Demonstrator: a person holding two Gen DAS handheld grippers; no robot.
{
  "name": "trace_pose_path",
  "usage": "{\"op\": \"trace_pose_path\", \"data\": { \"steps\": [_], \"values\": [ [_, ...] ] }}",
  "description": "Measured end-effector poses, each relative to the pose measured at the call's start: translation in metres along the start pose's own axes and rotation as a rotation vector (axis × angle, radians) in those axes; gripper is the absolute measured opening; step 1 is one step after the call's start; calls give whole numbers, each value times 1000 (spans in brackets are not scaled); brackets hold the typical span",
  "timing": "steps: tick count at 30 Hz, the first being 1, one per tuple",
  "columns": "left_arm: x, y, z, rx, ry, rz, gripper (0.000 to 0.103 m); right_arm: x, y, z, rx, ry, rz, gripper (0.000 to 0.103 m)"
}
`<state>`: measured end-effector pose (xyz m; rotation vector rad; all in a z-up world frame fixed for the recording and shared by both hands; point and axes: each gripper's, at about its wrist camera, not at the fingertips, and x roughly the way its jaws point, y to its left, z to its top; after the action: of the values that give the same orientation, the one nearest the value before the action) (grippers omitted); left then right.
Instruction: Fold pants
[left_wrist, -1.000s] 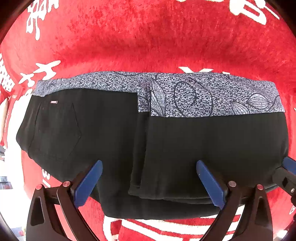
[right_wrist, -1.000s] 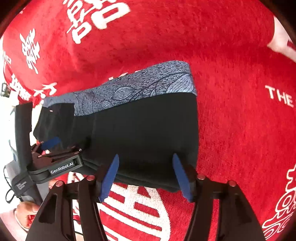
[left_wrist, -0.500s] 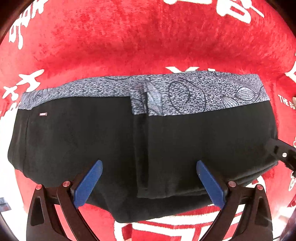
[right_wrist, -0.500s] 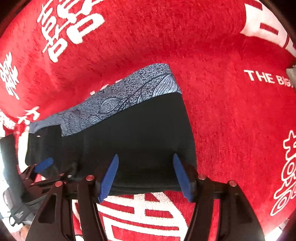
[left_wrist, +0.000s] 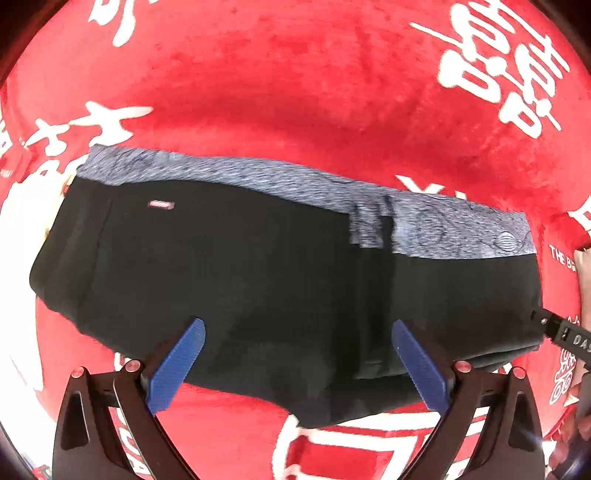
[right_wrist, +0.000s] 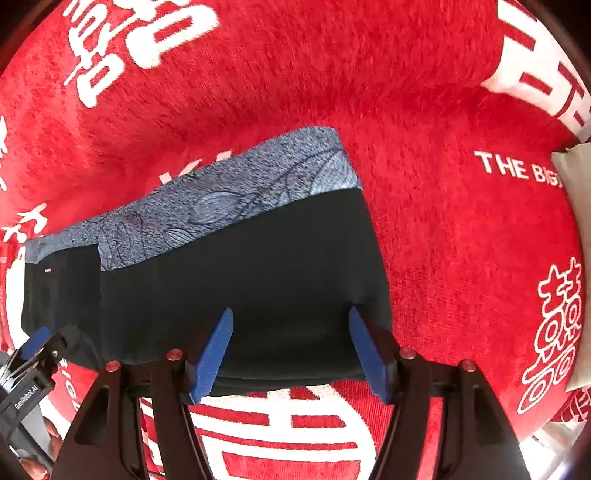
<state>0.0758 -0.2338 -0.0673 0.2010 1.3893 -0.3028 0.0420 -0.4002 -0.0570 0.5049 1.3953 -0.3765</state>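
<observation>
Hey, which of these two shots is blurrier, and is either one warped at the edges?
Left wrist view: motion blur smears the pants, especially their patterned waistband. Right wrist view: sharp, the waistband's leaf pattern reads clearly. Both views: fisheye bending curves the red blanket toward dark corners.

Red plush cloth (left_wrist: 295, 92) with white lettering carries folded black pants (left_wrist: 258, 288).
</observation>
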Motion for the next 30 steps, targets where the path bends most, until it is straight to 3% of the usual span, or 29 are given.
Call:
{"op": "trace_pose_path", "data": {
  "steps": [6,11,17,20,22,25,30],
  "values": [
    [-9,47,-13,-131,1,-16,102,-3,65,3,-116,-6,99,69],
    [-29,111,-17,-260,-62,36,102,12,132,5,-244,16,165,69],
    [-20,191,-20,-447,-79,7,102,41,208,-2,-377,52,227,69],
    [-7,217,-22,-530,-75,-47,102,66,233,-7,-438,97,231,69],
    [2,230,-24,-568,-73,-88,102,98,244,-14,-464,195,194,69],
    [13,243,-28,-607,-66,-166,102,97,242,-19,-467,152,210,71],
    [26,256,-33,-674,-75,-331,102,97,236,-18,-474,160,219,72]
  ]
}}
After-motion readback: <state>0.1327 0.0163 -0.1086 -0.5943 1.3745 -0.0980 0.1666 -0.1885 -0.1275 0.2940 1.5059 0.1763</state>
